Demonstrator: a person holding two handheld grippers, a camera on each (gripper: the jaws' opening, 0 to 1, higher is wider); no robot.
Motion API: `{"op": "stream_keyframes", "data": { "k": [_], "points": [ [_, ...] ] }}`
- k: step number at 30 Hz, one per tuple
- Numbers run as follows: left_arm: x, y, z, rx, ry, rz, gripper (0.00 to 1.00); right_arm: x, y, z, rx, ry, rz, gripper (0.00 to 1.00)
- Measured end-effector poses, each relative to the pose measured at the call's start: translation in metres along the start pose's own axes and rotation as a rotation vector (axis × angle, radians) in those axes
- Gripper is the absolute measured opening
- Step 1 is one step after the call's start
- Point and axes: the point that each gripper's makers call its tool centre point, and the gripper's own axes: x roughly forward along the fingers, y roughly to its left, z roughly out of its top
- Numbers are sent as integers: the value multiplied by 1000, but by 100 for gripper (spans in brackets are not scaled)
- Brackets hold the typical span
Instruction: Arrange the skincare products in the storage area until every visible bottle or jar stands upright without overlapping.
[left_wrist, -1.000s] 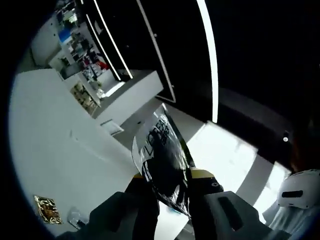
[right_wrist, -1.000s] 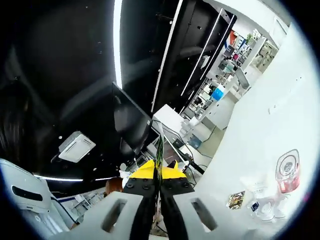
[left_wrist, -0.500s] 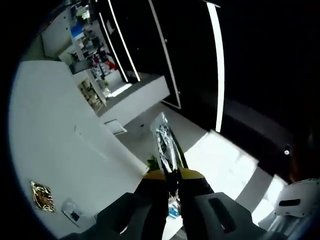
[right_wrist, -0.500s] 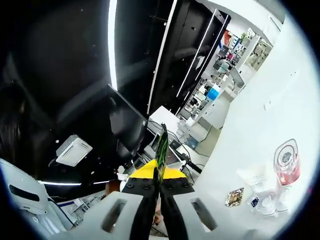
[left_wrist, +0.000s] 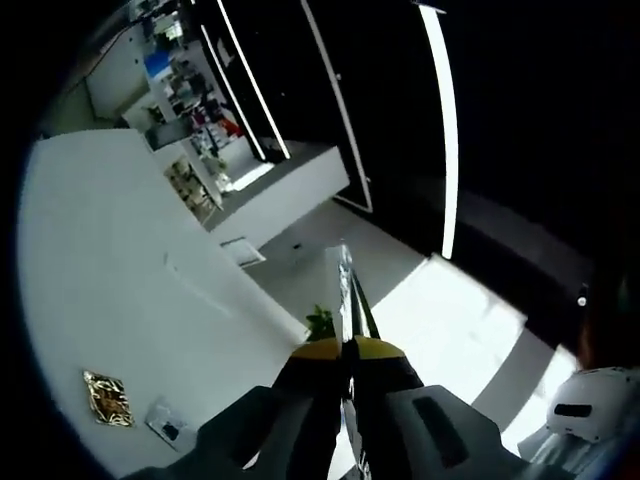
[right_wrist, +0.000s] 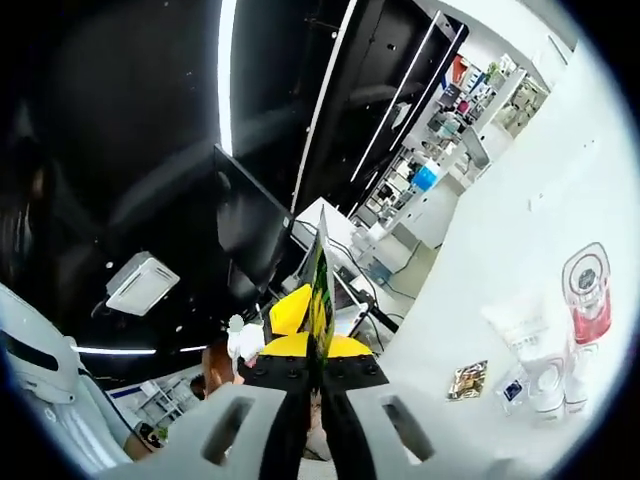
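Glossy, thin foil sachet (left_wrist: 347, 300) stands edge-on, clamped between the closed jaws of the left gripper (left_wrist: 346, 358). A flat yellow-green sachet (right_wrist: 319, 290) is pinched likewise by the right gripper (right_wrist: 318, 362). At four o'clock in the right gripper view, a pink-capped clear bottle (right_wrist: 586, 287), a white tube (right_wrist: 519, 332) and small white jars (right_wrist: 549, 386) stand together on the white surface (right_wrist: 520, 240).
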Motion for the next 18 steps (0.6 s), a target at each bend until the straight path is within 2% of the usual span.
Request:
{"op": "stream_keyframes", "data": {
  "k": [4, 6, 9, 13, 16, 18],
  "points": [
    [-5, 9, -4, 63, 65, 50, 0, 2, -4, -14, -54, 64, -30, 1],
    [-6, 15, -7, 97, 97, 84, 0, 3, -8, -23, -65, 96, -44, 1],
    [-8, 20, -10, 147, 150, 100, 0, 2, -12, -35, -59, 139, -53, 2],
    [-14, 22, -14, 130, 211, 91, 0, -5, -22, -52, -125, 214, -95, 8],
    [-19, 26, -16, 116, 235, 99, 0, -8, -24, -54, -145, 227, -101, 10],
    [-23, 28, -18, 93, 250, 91, 0, -12, -30, -57, -186, 253, -129, 12]
  ]
}}
